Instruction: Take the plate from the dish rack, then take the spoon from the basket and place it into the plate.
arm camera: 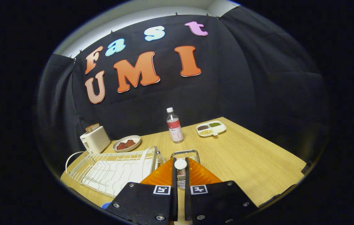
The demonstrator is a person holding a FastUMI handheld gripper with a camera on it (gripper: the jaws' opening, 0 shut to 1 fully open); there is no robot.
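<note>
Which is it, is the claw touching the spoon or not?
Touching. The gripper view shows the claw shut on the spoon, with both fingers pressing on its white end.

Fisheye cam rides on the tool (180, 175), looking forward along its two near-closed fingers, tilted slightly down over the bench (252, 156). Sits low and close to the dish rack (111, 170); faces the black cloth wall (242, 78) at the far side.

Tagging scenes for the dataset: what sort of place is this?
Likely a staged kitchen tabletop in a recording booth, not a real kitchen: a black cloth wall backs a wooden table with a wire dish rack, a toaster and a water bottle. The tool is shut on a white-topped item.
</note>
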